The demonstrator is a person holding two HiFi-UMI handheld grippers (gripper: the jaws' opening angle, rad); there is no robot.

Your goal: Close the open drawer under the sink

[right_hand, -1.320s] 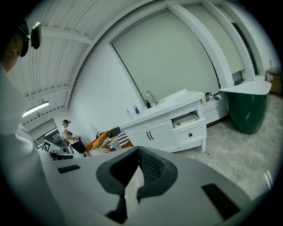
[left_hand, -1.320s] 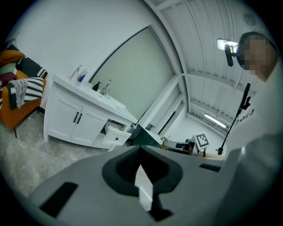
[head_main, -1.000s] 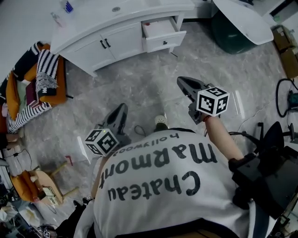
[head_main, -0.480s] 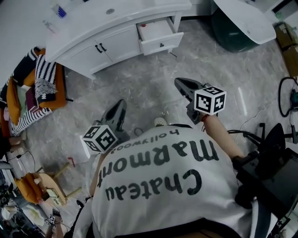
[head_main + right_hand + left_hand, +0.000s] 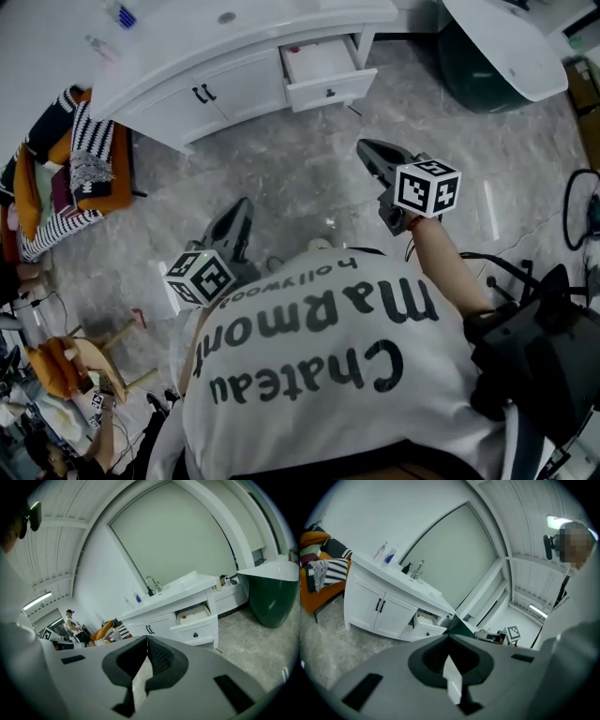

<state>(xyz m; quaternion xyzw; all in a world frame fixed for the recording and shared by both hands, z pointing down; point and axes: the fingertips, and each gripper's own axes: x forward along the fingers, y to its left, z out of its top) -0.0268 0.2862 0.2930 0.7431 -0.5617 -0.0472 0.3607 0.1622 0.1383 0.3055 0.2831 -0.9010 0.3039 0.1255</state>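
Observation:
The white vanity (image 5: 234, 42) stands at the far side of the marble floor. Its drawer (image 5: 328, 73) on the right end is pulled out, with a small dark knob on the front. The drawer (image 5: 425, 626) also shows in the left gripper view, and the drawer (image 5: 194, 623) in the right gripper view holds something white. My left gripper (image 5: 246, 206) is shut and holds nothing, well short of the vanity. My right gripper (image 5: 366, 148) is also shut and holds nothing, and it points at the floor below the drawer, about a metre away.
A dark green tub (image 5: 487, 56) with a white rim stands right of the vanity. An orange chair with striped cloth (image 5: 80, 155) sits at the left. Cables (image 5: 572, 202) lie on the floor at the right. A person (image 5: 71, 620) stands far off.
My right gripper has edged slightly forward toward the vanity. The left gripper has hardly moved. The drawer stays open.

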